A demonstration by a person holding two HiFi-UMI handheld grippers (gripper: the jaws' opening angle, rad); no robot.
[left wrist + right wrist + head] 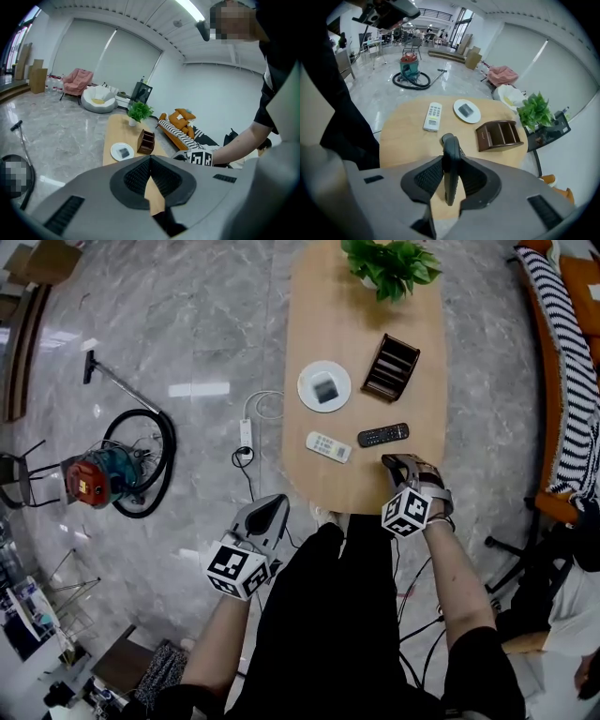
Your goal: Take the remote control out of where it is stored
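blk remote (447,146) edge-on, clamped in R gripper (451,164)

table (319,324) smooth matt wood | floor (187,315) glossy stone | remote (450,171) matt plastic

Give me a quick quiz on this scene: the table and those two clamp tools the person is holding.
1. True or false: the left gripper is holding something.
2. What colour is the remote clamped on edge in the right gripper? A) white B) black C) brown
3. What stands at the far end of the table, beyond the brown holder?

Key
1. False: its jaws meet with nothing between them.
2. B.
3. A potted plant.
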